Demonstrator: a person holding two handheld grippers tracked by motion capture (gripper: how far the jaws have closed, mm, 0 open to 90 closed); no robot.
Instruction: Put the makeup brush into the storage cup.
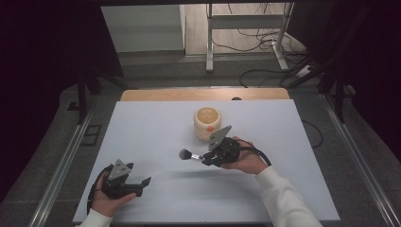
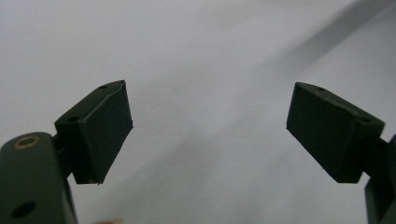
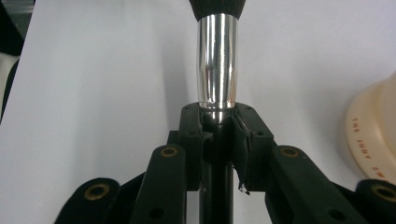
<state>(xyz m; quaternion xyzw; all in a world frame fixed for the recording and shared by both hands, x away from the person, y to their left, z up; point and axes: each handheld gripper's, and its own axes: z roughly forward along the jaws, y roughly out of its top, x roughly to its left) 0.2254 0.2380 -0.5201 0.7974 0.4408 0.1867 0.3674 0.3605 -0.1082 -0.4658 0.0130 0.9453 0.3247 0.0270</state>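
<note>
The right tool [image 1: 204, 157] pinches a makeup brush [image 1: 188, 154] by its handle just below the silver ferrule, holding it over the middle of the white bench [image 1: 151, 127]. A cream jar [image 1: 207, 123] sits just behind it. The left tool [image 1: 142, 182], spread with nothing between, rests near the front-left edge amid open surface.

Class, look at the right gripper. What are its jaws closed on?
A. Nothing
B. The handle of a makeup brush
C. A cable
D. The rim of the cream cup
B: in the right gripper view the right gripper clamps the makeup brush just below its silver ferrule.
</note>
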